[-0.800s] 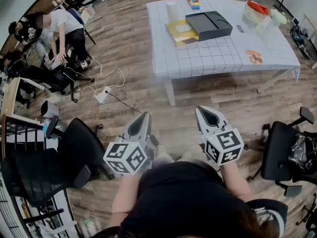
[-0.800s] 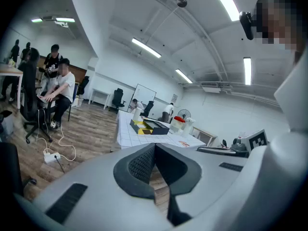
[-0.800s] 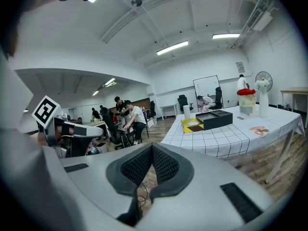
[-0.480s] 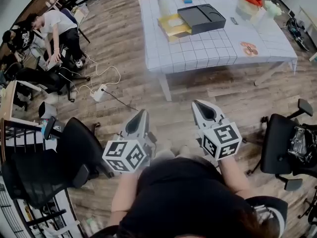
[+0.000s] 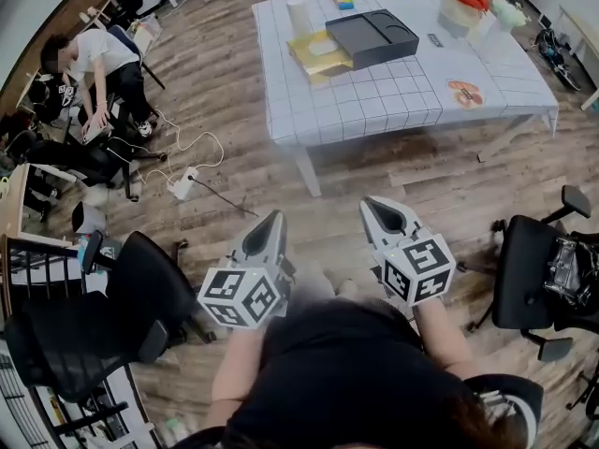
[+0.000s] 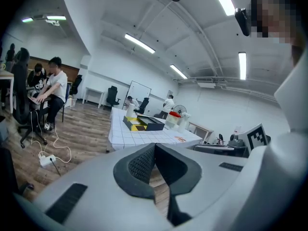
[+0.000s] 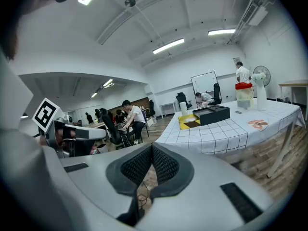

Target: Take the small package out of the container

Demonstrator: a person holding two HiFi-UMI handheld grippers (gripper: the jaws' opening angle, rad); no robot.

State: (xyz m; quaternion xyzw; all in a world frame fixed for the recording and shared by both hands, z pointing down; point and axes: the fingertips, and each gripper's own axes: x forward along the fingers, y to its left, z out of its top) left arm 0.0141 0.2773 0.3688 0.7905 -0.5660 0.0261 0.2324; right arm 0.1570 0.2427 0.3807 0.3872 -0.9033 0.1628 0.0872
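So: small pale package [image 5: 324, 47] lies in yellow container [image 5: 329, 67] on grid table [image 5: 374, 101], touching black tray [image 5: 372, 37]. Left gripper [image 5: 272, 217] & right gripper [image 5: 373, 203] both closed, empty, well apart from table.

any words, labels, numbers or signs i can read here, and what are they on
No text can be read.
Left gripper and right gripper: black-and-white square markers on their cubes, no letters.
Orange paper on the table: print too small to read.
Black box and yellow box: no lettering shows.
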